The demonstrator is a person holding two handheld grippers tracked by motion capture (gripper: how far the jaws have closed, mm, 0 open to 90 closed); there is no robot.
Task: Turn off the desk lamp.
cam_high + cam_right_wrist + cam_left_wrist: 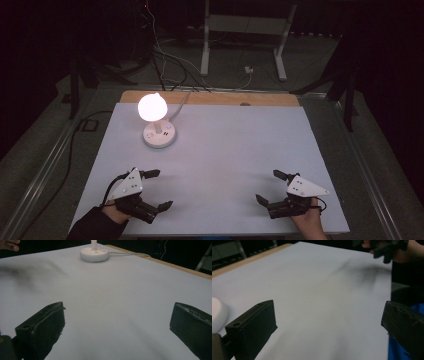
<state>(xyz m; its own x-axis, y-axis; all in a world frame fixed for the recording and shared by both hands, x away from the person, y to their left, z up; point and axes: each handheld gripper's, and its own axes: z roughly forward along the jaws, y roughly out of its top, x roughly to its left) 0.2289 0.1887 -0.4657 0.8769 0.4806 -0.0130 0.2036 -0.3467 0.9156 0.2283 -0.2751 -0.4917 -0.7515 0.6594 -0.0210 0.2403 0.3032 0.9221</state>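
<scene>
High view: lamp lit, round white base on the white table sheet, far-left area. Left gripper at near-left edge, jaws spread wide, nothing between; lamp at its 12 o'clock, well apart. Right gripper near-right, jaws wide apart, empty; lamp at roughly 10 o'clock.

Left gripper view: jaws apart over bare sheet; white lamp base edge at 9 o'clock.

Right gripper view: jaws apart, empty; lamp base with cord at 12 o'clock, well apart.
</scene>
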